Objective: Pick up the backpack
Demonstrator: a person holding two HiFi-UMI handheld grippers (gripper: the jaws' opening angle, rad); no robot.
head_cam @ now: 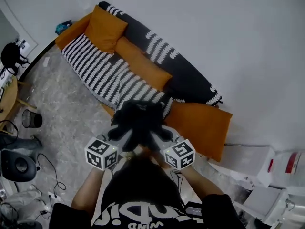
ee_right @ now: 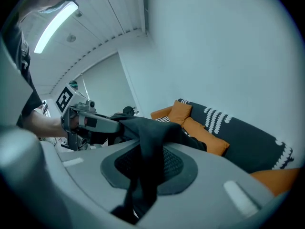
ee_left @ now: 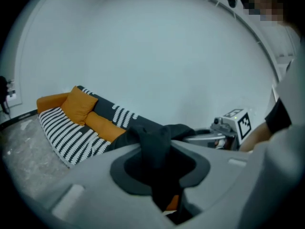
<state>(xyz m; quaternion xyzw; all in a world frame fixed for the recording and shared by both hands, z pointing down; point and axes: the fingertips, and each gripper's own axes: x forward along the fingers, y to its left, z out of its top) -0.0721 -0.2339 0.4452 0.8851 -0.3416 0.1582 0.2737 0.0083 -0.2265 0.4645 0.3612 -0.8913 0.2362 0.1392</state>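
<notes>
The black backpack [head_cam: 138,120] hangs in the air in front of me, above the sofa's near edge. My left gripper [head_cam: 125,137] is shut on a fold of its black fabric [ee_left: 153,146], which fills the gap between the jaws in the left gripper view. On the other side my right gripper [head_cam: 157,138] is shut on another black fold [ee_right: 150,144], with a strip of it trailing down between the jaws. Each gripper shows in the other's view: the right gripper [ee_left: 224,129] and the left gripper [ee_right: 83,120], both on the bag. The bag's lower part is hidden.
A sofa [head_cam: 190,82] with orange cushions [head_cam: 104,28] and a black-and-white striped blanket [head_cam: 102,73] stands against the white wall. A black mesh bin [head_cam: 32,119] and a wooden table [head_cam: 7,104] are at the left. White boxes [head_cam: 252,159] lie at the right, cables [head_cam: 50,168] on the floor.
</notes>
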